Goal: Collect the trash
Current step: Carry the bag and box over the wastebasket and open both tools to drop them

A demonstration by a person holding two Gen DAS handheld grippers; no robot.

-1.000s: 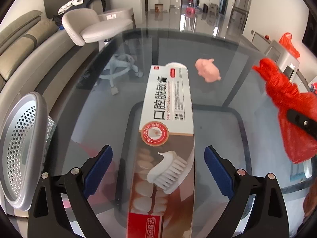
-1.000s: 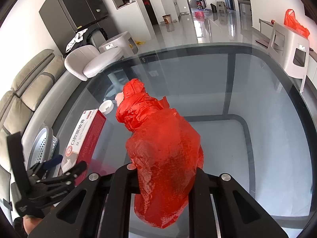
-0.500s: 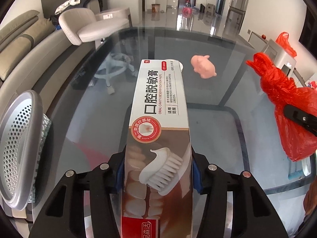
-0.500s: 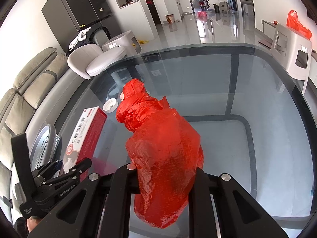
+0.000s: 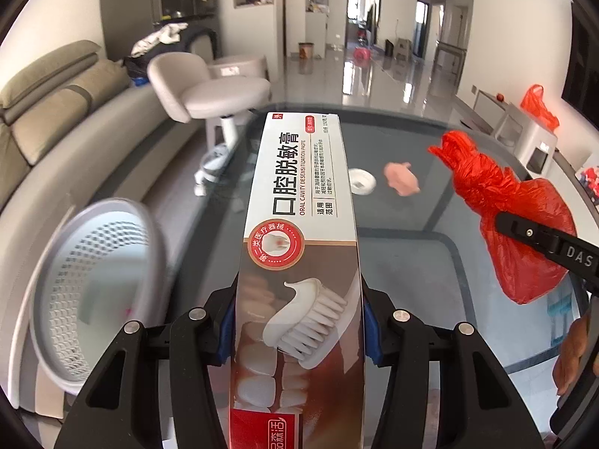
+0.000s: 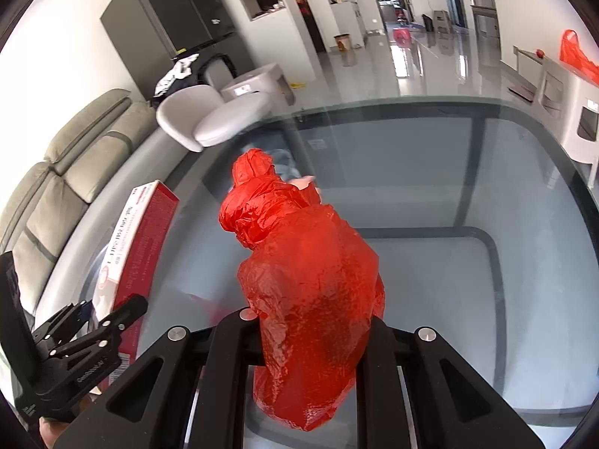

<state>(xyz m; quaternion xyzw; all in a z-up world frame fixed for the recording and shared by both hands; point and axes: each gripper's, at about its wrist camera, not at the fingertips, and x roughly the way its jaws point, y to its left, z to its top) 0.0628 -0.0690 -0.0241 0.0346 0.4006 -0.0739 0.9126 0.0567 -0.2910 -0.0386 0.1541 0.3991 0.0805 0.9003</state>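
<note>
Gripping toothpaste box (image 5: pixel 299 247) (tilted downward)

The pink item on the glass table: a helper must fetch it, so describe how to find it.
On the glass table, look beyond the toothpaste box toward the far edge. Beside a small white round dish lies the pink item, the only soft pink, lumpy thing there.
</note>
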